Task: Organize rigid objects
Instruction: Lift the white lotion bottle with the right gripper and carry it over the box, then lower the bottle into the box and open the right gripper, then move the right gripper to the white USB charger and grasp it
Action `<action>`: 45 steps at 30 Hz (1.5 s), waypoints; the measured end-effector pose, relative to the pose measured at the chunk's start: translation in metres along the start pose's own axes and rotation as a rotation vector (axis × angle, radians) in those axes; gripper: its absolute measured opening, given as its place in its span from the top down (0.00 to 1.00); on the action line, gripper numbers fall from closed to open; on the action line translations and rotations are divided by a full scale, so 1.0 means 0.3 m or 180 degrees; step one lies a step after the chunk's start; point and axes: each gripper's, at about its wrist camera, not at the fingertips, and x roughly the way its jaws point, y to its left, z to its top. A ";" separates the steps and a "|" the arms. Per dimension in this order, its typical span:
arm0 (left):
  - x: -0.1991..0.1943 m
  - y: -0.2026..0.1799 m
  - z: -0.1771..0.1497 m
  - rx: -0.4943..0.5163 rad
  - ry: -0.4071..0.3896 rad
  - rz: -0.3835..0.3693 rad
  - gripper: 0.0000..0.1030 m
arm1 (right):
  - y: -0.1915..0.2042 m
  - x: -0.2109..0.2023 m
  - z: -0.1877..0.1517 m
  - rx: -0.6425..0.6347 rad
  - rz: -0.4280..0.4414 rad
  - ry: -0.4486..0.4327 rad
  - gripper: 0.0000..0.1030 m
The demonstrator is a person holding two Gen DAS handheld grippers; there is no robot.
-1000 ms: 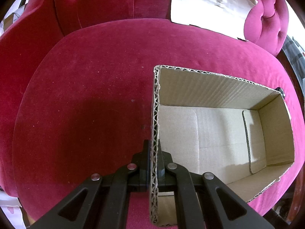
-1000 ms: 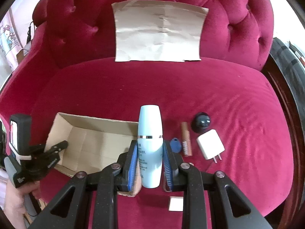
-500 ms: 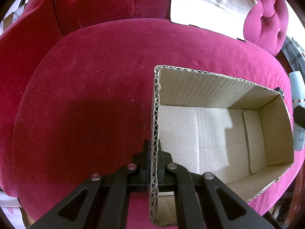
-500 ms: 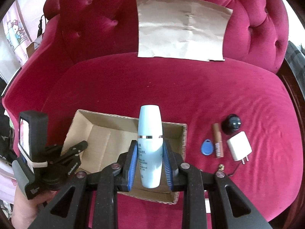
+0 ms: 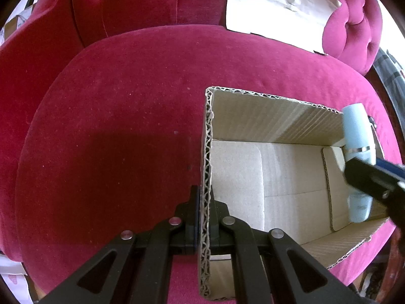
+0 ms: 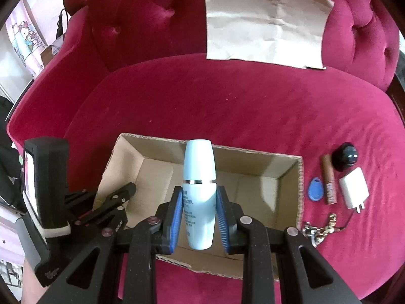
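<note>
Left wrist view: the left gripper (image 5: 203,217) is seen with its fingers pinched on the near short wall of the box (image 5: 207,177), one finger outside and one inside; the wall's corrugated edge runs up between them; the box is seen open-topped, resting on the red velvet sofa (image 5: 114,126), its floor bare where visible; at the far right end the bottle (image 5: 355,136), pale blue with a silver band, is held over the box by the right gripper (image 5: 364,177), which is partly blurred; whether the bottle touches the box floor cannot be told; a sheet of paper (image 5: 276,7) is propped against the sofa back.

Right wrist view: the right gripper (image 6: 200,217) is seen with its blue-padded fingers clamped on the lower body of the bottle (image 6: 198,172); the bottle is held upright along the fingers, cap end away from the camera, above the open box (image 6: 253,190); the left gripper (image 6: 119,197) is seen at the box's left end, gripping its wall; its handle and a small screen are seen at far left; beside the box's right wall, on the sofa (image 6: 227,101), a blue tag (image 6: 316,188), a brown tube (image 6: 328,179), a black round object (image 6: 345,156) and a white charger (image 6: 353,189) are laid near one another, apart from the box; a metal chain (image 6: 320,230) lies just in front of them; the paper (image 6: 265,17) is seen against the tufted back.
</note>
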 end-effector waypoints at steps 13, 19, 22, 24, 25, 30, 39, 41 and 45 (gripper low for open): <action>0.002 0.006 -0.001 0.0009 -0.0003 -0.0003 0.96 | 0.022 0.030 0.005 -0.0048 -0.0191 -0.0013 0.24; 0.001 0.010 -0.002 0.0009 -0.0002 -0.0010 0.96 | 0.012 0.021 0.012 -0.0087 -0.0250 -0.0057 0.02; 0.000 0.009 0.000 0.0019 0.0006 -0.0004 0.96 | 0.008 0.011 0.010 -0.0102 -0.0234 -0.0071 0.00; -0.001 0.007 0.001 0.0019 0.0008 -0.0004 0.96 | 0.001 0.001 0.010 -0.0097 -0.0236 -0.0091 0.00; -0.002 0.007 0.001 0.0020 0.0008 -0.0003 0.96 | -0.003 -0.005 0.013 -0.0098 -0.0252 -0.0108 0.00; -0.003 0.005 0.000 0.0024 0.0004 0.0010 0.96 | -0.027 -0.053 0.016 -0.0047 -0.0240 -0.0180 0.00; -0.004 0.002 -0.001 0.0037 0.0000 0.0023 0.96 | -0.107 -0.135 0.032 0.0066 -0.0326 -0.0350 0.00; -0.004 0.002 0.000 0.0040 0.0000 0.0024 0.96 | -0.127 -0.147 0.034 0.0103 -0.0358 -0.0378 0.00; -0.003 -0.002 0.003 0.0047 0.0005 0.0031 0.96 | -0.172 -0.174 0.038 0.0171 -0.0418 -0.0438 0.00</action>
